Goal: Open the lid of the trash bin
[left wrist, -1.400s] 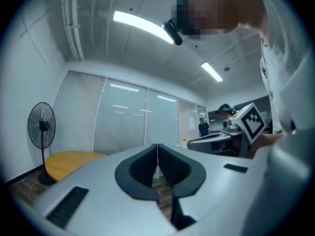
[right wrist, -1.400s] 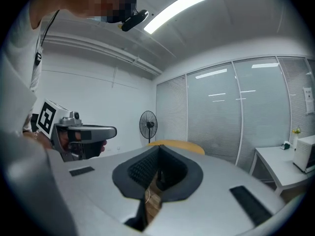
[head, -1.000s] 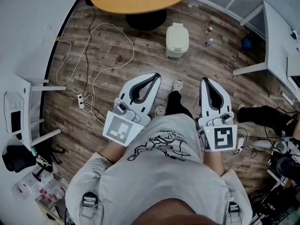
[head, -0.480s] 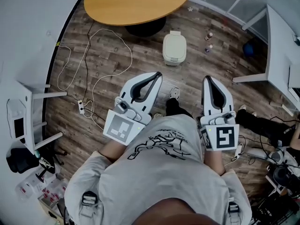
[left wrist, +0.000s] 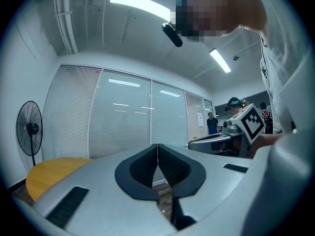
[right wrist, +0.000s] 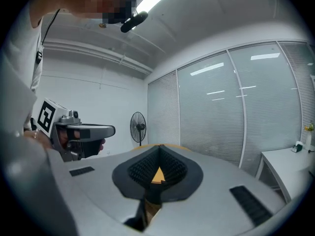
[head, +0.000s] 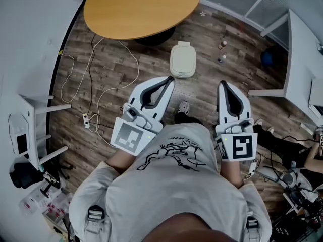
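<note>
Left tool [head: 170, 80] and right tool [head: 221, 83] closed; trash bin [head: 182, 60] lengthwise toward table [head: 141, 6].

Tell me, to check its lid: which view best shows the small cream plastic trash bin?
The head view: the cream plastic trash bin stands whole and closed on the wood floor. Both gripper views look at blinds and walls; neither shows it.

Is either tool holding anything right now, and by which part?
Nothing is held. The left tool and right tool are both shut with nothing between their jaws; the trash bin stands closed on the floor ahead, untouched.
</note>
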### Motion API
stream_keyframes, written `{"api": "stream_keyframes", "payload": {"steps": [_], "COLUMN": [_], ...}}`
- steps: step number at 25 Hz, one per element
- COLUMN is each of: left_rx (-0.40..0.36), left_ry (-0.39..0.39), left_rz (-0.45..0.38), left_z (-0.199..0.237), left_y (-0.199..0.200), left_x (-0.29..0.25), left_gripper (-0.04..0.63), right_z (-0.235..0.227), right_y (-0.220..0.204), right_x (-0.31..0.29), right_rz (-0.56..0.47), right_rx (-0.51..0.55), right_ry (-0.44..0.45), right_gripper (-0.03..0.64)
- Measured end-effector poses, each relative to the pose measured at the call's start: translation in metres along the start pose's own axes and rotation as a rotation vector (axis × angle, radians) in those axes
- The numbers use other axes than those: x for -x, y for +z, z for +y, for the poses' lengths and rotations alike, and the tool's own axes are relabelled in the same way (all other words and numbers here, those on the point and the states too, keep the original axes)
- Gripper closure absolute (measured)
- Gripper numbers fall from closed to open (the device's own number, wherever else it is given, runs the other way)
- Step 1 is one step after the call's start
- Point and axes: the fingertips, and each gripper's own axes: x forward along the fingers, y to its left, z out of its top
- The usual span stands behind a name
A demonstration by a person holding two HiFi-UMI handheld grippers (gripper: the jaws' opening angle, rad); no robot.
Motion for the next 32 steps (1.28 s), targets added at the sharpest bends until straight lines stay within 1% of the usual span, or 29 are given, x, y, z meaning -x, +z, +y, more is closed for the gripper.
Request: {"api": "stream_keyframes", "payload": {"steps": [6,10,14,17,21,25,32], "left_rx": [0.004,0.006,0.008,-0.004,-0.006,0.005,0.014], "left_ry": [0.026,0.035,0.02,-0.001,-0.015,-0.019,-0.036], "left_rz": [-0.001,0.007,0.017,0.023,0.043,0.057,0.109], "left_z": [0.024,0.042,0.06,0.069,0.079,0.088,0.088], "left_y": [-0.001,-0.001,0.0,0.001,-0.006,-0.017,-0.054], "left_x": [-0.034,-0.045,-0.051,-0.053,-0.061,-0.068,-0.073], "left_gripper": [0.575,0.575,0.575,0.575,0.575,0.575,0.575], "right_z": [-0.021,-0.026,-0.026,-0.027,-0.028,-0.027,-0.027], "right_y": [0.003,0.004,0.01,0.016,0.017,0.007,-0.033], "right_x": [-0.035,-0.055,-0.076,-0.084,-0.093,-0.102,-0.106], "right_rz": [0.01,0.02,0.022,0.016,0.009,0.037,0.112], "right_rx": [0.015,0.012,0.012,0.016,0.012,0.026,0.013], "right_ry": [0.034,0.046,0.034,0.012,0.018,0.035,0.05], "right_gripper": [0.612,0.612,0.612,0.612,0.612,0.611,0.611]}}
